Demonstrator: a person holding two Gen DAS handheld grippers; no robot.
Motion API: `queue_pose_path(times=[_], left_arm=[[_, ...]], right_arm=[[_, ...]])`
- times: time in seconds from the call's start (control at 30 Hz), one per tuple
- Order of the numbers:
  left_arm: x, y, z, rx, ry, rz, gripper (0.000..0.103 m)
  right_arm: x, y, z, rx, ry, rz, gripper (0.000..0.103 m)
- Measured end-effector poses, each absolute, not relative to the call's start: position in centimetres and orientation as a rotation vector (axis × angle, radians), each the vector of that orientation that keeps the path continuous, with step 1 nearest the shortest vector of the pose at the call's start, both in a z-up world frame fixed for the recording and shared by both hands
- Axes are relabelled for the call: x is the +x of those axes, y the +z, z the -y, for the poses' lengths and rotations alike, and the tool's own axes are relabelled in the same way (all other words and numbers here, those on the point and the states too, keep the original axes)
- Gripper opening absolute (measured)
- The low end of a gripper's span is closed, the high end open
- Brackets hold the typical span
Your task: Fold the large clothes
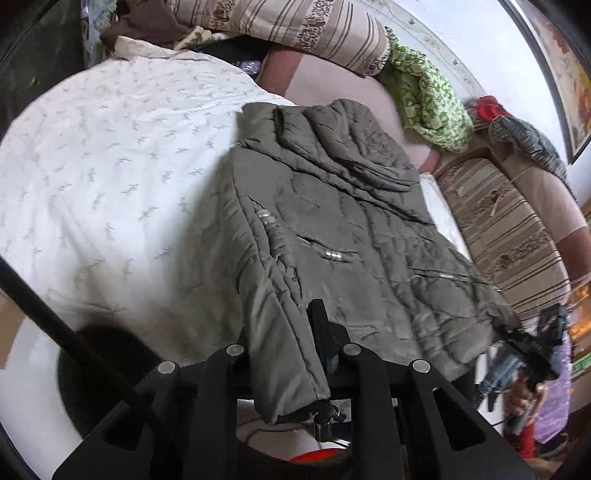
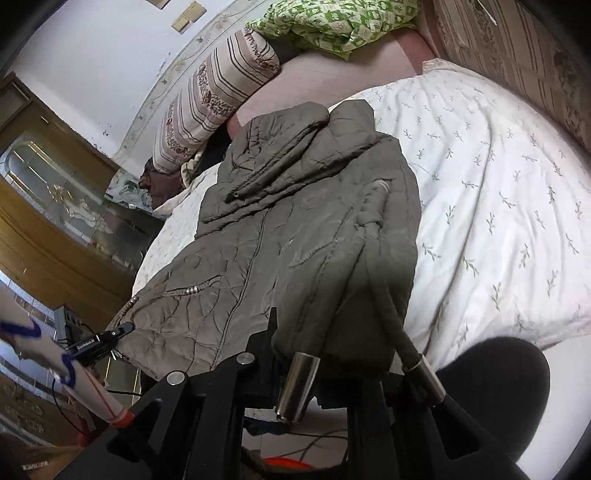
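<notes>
Grey-green padded jacket (image 1: 332,236) lies flat on the white bedspread (image 1: 110,166), front up, sleeves apparently folded in over the body. In both wrist views its long axis runs from the hem at the bottom centre of the frame up to the hood (image 1: 343,147) at upper middle, so the collar end is the far end from both grippers.

Left gripper (image 1: 317,369) is clamped on the hem corner at the bottom centre of its view; fabric drapes over and between the fingers. Right gripper (image 2: 291,354) is clenched on the other hem corner at the bottom centre of its own view, with two metal drawcord tips (image 2: 297,387) dangling in front of it. It also shows in the left view at the lower right edge, at the hem (partly blurred).

Key relation: both grippers sit at the near hem, one per corner, roughly level, neither clearly nearer the hood. Judging from that, the next move is likely to lift the hem and carry it along the long axis toward the hood, halving the jacket. Risk: the padded fabric is thick and slick, so a corner could slip, or the folded-in sleeves could flop out.

Striped pillow (image 2: 218,92) and green patterned cloth (image 2: 332,26) lie past the hood, apart from the jacket.
</notes>
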State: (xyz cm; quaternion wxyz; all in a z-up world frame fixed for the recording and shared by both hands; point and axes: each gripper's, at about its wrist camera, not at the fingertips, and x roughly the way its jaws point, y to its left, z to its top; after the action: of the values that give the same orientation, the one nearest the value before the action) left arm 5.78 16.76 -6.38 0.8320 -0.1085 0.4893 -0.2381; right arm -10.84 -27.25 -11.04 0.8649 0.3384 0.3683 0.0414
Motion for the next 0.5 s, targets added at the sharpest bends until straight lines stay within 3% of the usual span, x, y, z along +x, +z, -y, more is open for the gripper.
queue_pose_path(times=[0.27, 0.5], left_arm=[[11.2, -0.7, -14.5, -0.243, -0.511, -0.881, 0.018], [22.9, 3.4, -8.5, -0.144, -0.402, -0.83, 0.019]], right_arm=[[-6.1, -5.3, 28.0, 0.591, 0.076, -0.681, 0.014], [3.1, 0.1, 30.8, 0.529, 0.02, -0.632, 0.014]])
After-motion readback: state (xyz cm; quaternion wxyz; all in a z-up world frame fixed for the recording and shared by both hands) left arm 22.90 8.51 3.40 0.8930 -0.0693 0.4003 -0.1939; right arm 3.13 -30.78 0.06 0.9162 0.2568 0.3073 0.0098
